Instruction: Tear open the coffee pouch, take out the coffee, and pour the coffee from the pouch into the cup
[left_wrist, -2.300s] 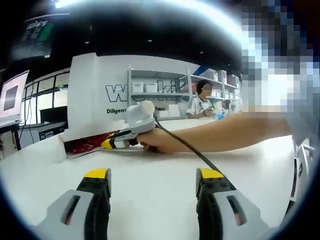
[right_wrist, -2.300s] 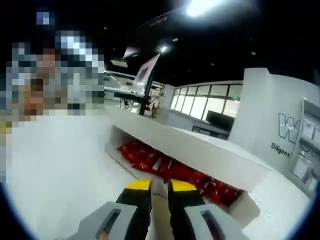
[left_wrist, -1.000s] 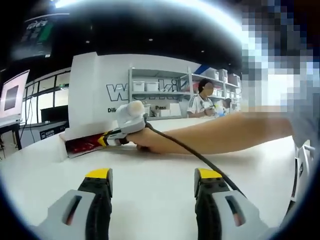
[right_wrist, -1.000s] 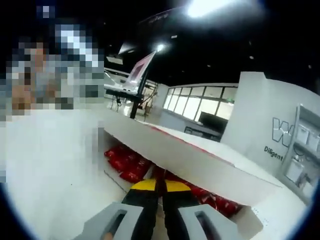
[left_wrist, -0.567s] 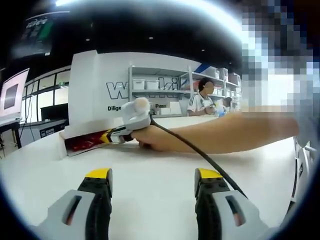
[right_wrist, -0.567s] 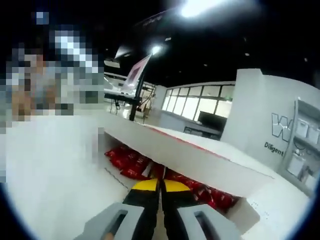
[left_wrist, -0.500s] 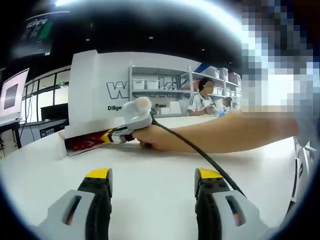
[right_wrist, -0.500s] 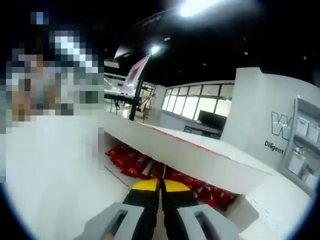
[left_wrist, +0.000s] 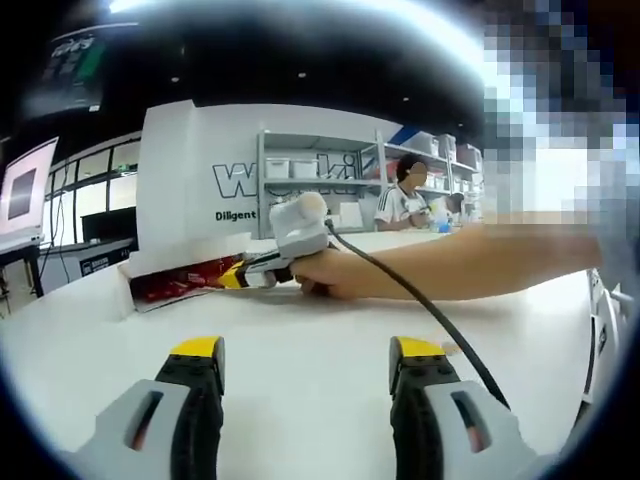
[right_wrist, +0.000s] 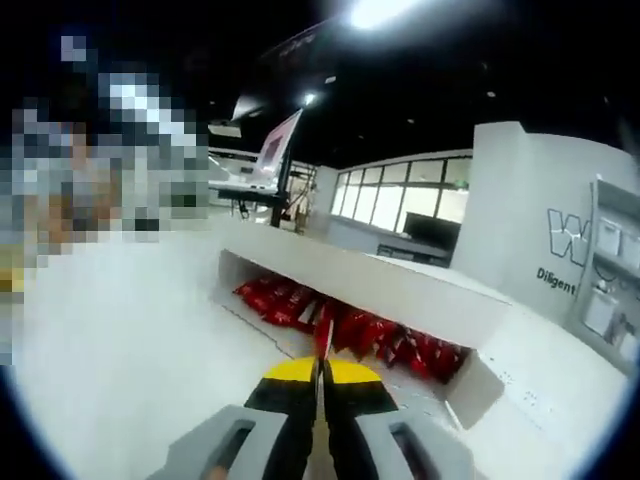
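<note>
A white cardboard box (right_wrist: 400, 290) lies open on its side on the white table, with several red coffee pouches (right_wrist: 360, 328) inside. My right gripper (right_wrist: 319, 372) is shut on one red pouch (right_wrist: 323, 338), seen edge-on as a thin red strip that rises from between the jaws, just in front of the box. In the left gripper view the right gripper (left_wrist: 243, 277) is held by a hand (left_wrist: 335, 278) beside the box (left_wrist: 170, 283). My left gripper (left_wrist: 308, 352) hovers low over the table, open, with nothing between its jaws.
The right gripper's black cable (left_wrist: 430, 322) trails across the table toward the left gripper. The person's forearm (left_wrist: 470, 265) stretches over the table from the right. Behind stand shelves (left_wrist: 320, 180), a person (left_wrist: 403, 205) and a screen (left_wrist: 25, 195) on the left.
The right gripper's jaws closed inside the box on a red pouch. It has since drawn back out of the box with the pouch, moving right in the left gripper view. The left gripper stays put.
</note>
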